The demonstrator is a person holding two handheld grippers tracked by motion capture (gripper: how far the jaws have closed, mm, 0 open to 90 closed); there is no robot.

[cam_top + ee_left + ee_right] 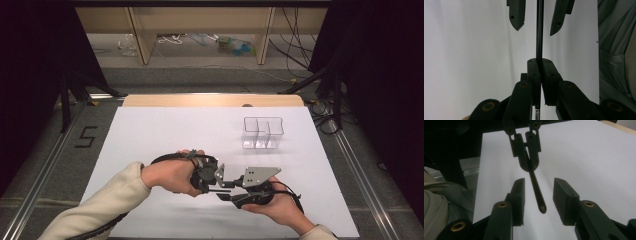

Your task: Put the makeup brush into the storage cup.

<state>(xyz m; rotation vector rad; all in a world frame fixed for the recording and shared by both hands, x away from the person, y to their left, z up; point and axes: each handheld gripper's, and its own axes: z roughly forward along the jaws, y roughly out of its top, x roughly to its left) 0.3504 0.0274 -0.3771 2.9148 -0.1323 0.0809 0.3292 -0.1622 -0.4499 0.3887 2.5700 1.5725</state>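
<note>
The left tool (216, 176) is clenched on a thin black pen (537, 191), held level above the near part of the white desk (150, 135). The right tool (537, 200) faces it, released, its jaws astride the pen's tip without touching. The handover seems half done; placing into the clear organizer (263, 133), farther right, remains.

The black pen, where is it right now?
The black pen is clamped in the left tongs near the table's front edge; its tip pokes between the right tongs' open jaws, untouched, well short of the clear organizer.
</note>
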